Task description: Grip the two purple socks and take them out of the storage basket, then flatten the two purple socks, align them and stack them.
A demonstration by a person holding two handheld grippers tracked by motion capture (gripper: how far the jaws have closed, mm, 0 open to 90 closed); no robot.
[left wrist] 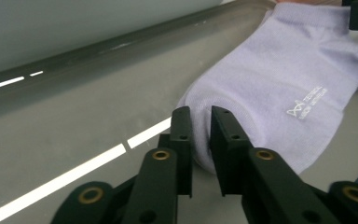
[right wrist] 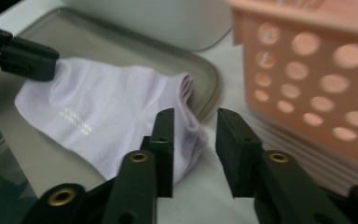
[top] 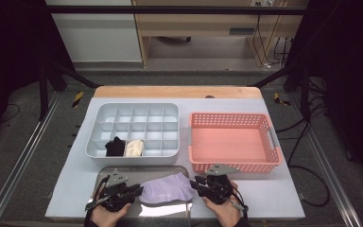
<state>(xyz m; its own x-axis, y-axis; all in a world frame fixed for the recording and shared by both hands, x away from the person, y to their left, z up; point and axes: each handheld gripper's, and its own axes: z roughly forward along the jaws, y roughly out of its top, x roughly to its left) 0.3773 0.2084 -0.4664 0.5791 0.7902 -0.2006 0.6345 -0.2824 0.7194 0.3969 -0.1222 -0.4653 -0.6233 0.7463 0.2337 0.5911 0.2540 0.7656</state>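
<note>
Lilac sock (top: pixel 167 190) is lying flat on the grey metal tray (top: pixel 123 170) at the near edge of the table, its toe pointing toward the person's left and its cuff hanging just past the tray's right rim. Left gripper (top: pixel 133 190) is sitting at the toe end of the sock; in the left gripper view (left wrist: pixel 200 122) its jaws are standing narrowly parted with the toe's edge between them, and whether the pads are pressing the fabric I cannot tell. Right gripper (top: pixel 194 183) is resting at the cuff end; in the right gripper view (right wrist: pixel 195 122) its jaws are standing apart, one over the cuff and the other clear of it, pinching nothing. Behind the sock, a grey divided organiser (top: pixel 132 111) is holding a black sock bundle (top: pixel 115 147) and a cream one (top: pixel 134 148) in adjoining front compartments. Beyond the sock's cuff end, a pink perforated basket (top: pixel 269 142) is sitting just past the tray.
</note>
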